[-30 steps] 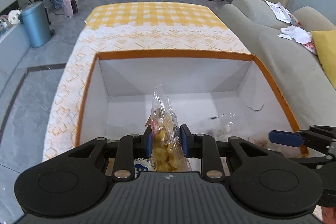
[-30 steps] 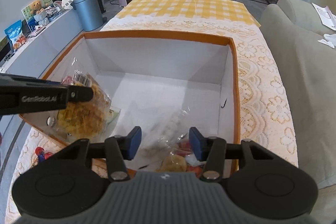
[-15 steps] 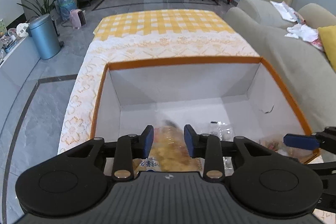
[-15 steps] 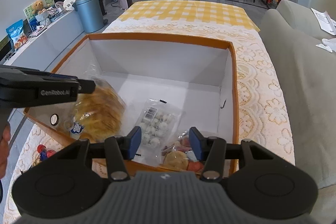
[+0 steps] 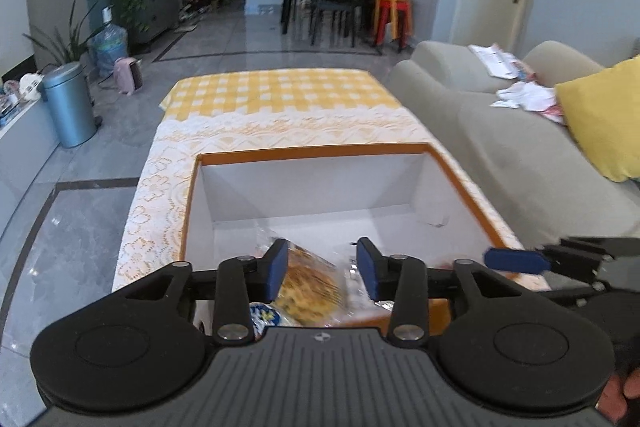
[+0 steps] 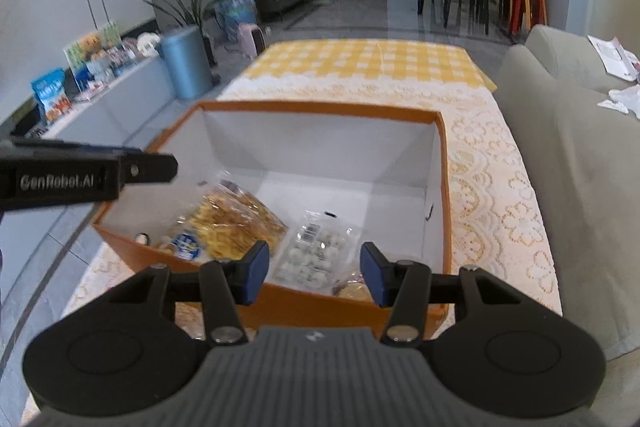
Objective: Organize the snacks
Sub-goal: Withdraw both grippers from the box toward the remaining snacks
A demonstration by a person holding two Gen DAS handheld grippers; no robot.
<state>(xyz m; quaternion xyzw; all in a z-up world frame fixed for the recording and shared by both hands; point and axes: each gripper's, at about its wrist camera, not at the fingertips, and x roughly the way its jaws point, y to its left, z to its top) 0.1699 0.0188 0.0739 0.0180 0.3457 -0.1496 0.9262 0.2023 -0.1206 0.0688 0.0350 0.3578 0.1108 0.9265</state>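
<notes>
A clear bag of yellow crunchy snacks [image 6: 236, 223] with a blue label now lies on the white floor of an orange-rimmed cardboard box [image 6: 320, 109], in its near left part. A second ago this bag hung pinched upright in the left hand-held gripper [image 5: 322, 269]; half a second ago it was dropping into the box. That gripper's jaws have just been opening and now stand spread, with the bag seen below and between them, not pressed by either blue pad. By my reading, this bag counts as put away, and the left hand-held gripper is free to fetch another.

Just beside the yellow bag, toward the box's middle, lies a clear pack of small white round sweets [image 6: 316, 251] with a barcode sticker. A third wrapped snack [image 6: 352, 291], pale and reddish, peeks out at the near wall, mostly hidden by the rim. So three snack packs can be counted in the box; more may be hidden under the near edge.

The right hand-held gripper [image 6: 314, 273] hovers over the near rim, jaws spread and empty. There are two hand-held grippers in all, each visible in the other's camera.

The one box rests on a bench covered with a white lace cloth [image 6: 496, 187] over yellow gingham. A grey sofa [image 5: 520, 155] runs along the right, with one yellow cushion [image 5: 600, 115]. On the left, a blue-grey bin [image 5: 70, 103] stands on the floor.
</notes>
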